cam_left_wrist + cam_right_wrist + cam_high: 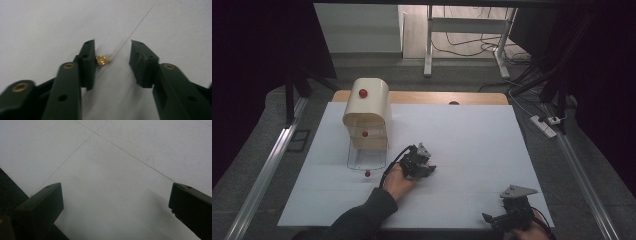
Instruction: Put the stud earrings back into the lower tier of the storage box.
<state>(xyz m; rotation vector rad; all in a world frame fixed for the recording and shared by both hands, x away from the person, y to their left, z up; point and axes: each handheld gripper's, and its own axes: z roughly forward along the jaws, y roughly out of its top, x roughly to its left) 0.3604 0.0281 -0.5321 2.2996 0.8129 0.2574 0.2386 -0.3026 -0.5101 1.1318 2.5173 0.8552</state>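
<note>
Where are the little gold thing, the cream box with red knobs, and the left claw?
gold thing (101, 60): left gripper view, its shiny round end.
cream box (371, 102): high view, its curved top.
left claw (112, 65): left gripper view, midway between the two tips.

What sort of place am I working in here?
Probably a lab or recording workspace, not a home: a white-covered table between metal rails, a power strip and loose cables on the floor, and a desk frame behind.
</note>
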